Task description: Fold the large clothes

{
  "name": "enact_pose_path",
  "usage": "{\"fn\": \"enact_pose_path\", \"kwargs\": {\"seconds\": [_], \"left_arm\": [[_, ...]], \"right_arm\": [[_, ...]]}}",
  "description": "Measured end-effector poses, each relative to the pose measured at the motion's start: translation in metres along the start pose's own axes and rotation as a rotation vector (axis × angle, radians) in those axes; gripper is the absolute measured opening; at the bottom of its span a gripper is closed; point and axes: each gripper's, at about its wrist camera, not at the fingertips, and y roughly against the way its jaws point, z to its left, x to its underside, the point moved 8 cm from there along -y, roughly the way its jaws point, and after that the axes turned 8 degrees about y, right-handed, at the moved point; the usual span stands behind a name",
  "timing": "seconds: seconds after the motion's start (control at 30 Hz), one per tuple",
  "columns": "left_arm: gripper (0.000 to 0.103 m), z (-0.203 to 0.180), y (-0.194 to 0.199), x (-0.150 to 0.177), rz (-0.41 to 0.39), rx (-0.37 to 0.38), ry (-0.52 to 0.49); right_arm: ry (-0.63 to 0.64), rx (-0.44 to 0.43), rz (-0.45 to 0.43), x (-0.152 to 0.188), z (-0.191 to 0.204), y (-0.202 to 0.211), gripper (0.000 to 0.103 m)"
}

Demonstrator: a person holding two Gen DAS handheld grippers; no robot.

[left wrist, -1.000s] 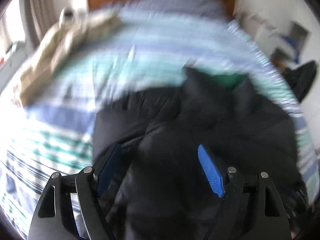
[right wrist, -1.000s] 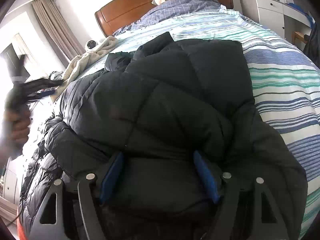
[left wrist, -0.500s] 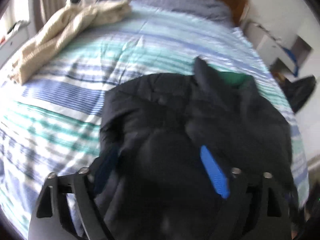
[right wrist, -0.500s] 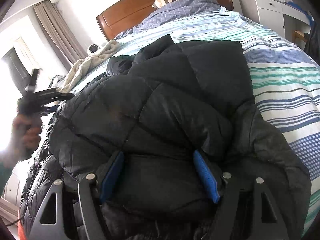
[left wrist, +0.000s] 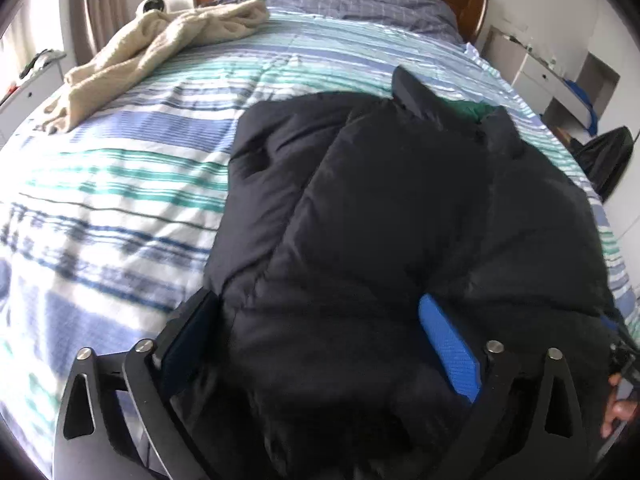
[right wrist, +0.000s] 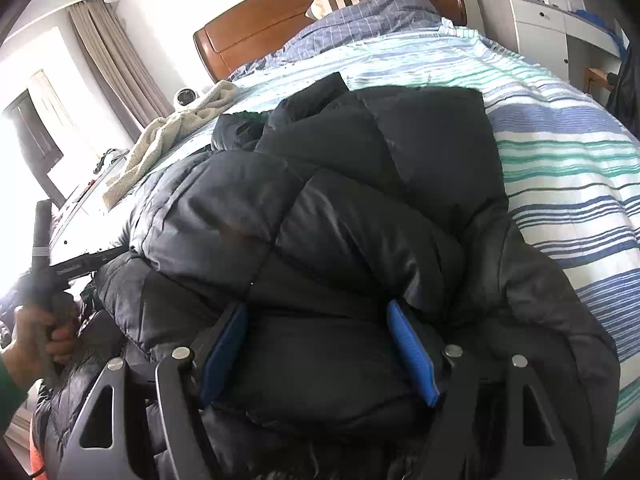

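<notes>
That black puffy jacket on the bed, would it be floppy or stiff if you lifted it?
Probably floppy: the jacket drapes in soft folds over the striped bedspread. Likely light for its bulk, given the puffed quilted panels. Its sheen suggests slippery fabric, so it may slide or spring open after folding.
</notes>
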Motion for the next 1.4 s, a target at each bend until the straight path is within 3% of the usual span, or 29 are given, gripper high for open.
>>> {"fn": "enact_pose_path", "kwargs": {"seconds": [0.1, 0.17, 0.3, 0.4, 0.53, 0.67, 0.73, 0.8, 1.13, 1.3, 1.4], "left_arm": [[0.098, -0.010, 0.035, 0.003, -0.024, 0.044, -0.049], [0.098, -0.020, 0.066, 0.011, -0.038, 0.087, -0.092], [0.099, -0.046, 0.115, 0.038, -0.059, 0.072, -0.239], [0.100, -0.065, 0.133, 0.062, -0.064, 0.097, -0.277], [0.100, -0.090, 0.124, 0.098, -0.045, 0.123, -0.288], [0.100, -0.104, 0.093, 0.127, -0.006, 0.035, -0.358], [0.100, -0.104, 0.083, 0.138, 0.016, -0.015, -0.387], [0.100, -0.102, 0.087, 0.139, 0.018, -0.012, -0.388], [0.100, -0.042, 0.169, 0.109, -0.011, -0.026, -0.277], [0.100, 0.024, 0.227, 0.076, -0.093, -0.258, -0.320], [0.102, 0.051, 0.253, 0.066, -0.126, -0.321, -0.310]], "right_arm": [[0.040, 0.065, 0.025, -0.003, 0.008, 0.022, 0.074], [0.049, 0.053, 0.016, -0.003, 0.021, 0.046, 0.074], [0.098, 0.046, 0.024, 0.013, 0.043, 0.090, 0.074], [0.135, 0.085, 0.040, 0.034, 0.052, 0.111, 0.074], [0.154, 0.099, 0.074, 0.068, 0.062, 0.120, 0.074], [0.127, 0.110, 0.165, 0.104, 0.058, 0.109, 0.074], [0.072, 0.090, 0.159, 0.111, 0.055, 0.114, 0.074], [0.048, 0.088, 0.153, 0.115, 0.052, 0.122, 0.074], [0.012, 0.111, 0.103, 0.121, 0.054, 0.155, 0.074], [0.033, 0.114, 0.058, 0.105, 0.057, 0.175, 0.074], [0.049, 0.126, 0.031, 0.095, 0.056, 0.187, 0.074]]}}
